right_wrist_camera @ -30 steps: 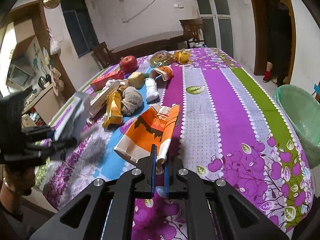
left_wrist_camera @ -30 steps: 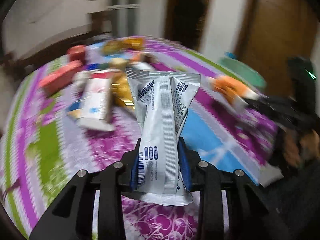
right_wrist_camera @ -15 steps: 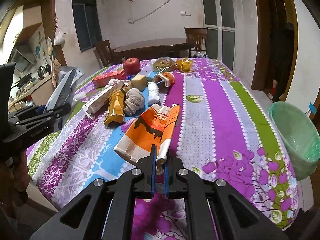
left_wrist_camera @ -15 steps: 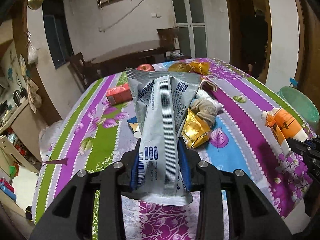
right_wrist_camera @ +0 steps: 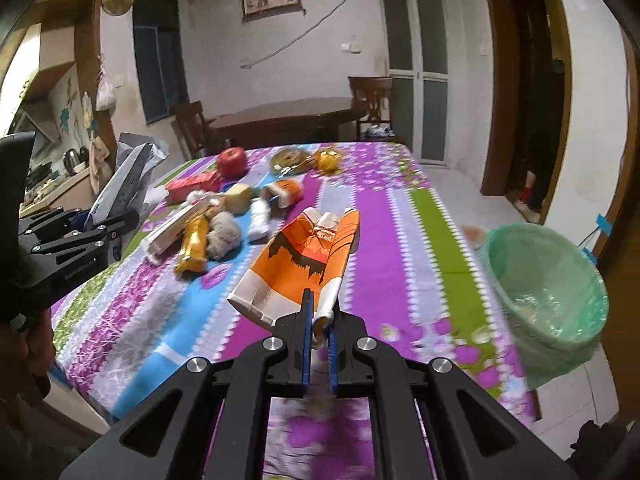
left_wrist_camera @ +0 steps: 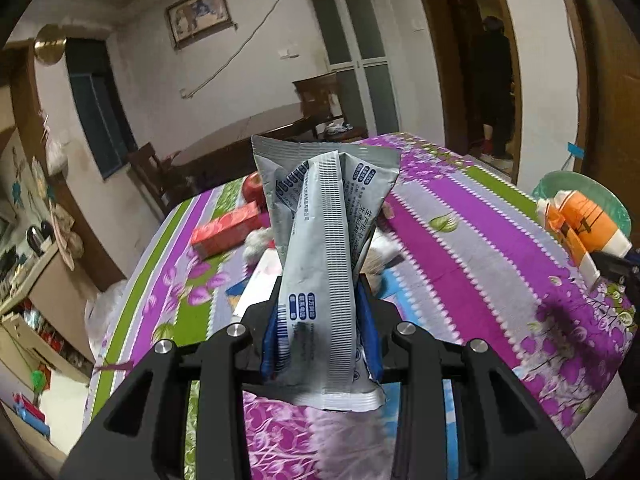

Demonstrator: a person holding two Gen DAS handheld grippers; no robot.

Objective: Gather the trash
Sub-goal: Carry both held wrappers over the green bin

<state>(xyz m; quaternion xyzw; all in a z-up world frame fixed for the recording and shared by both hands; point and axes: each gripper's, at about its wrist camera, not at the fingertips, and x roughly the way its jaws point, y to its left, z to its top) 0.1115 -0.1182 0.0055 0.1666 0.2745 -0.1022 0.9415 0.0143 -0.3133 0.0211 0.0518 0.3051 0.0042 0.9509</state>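
At the far left of the right wrist view, the left gripper is clamped on a silver wrapper that stands up out of its jaws, tilted toward the table's left edge; a hand shows dimly below it. The left wrist view shows this grip up close: the silver wrapper with blue printing is pinched low down between the two blue pads, its crimped bottom end hanging below them and its wider top fanning out above. To the right, on the striped purple floral tablecloth, the other litter lies in a loose cluster well beyond both tools: a red apple, a red carton, a long white box, a yellow foil packet, a wad of beige cloth and a white roll. Right of centre, the right gripper has its jaws nearly together, nipping the near corner of an orange and white carton, flattened and open, which stretches away from the pads over the cloth. Farthest right, past the table's edge, stands a bin lined with a pale green bag, its mouth open, close by the carton's right side.
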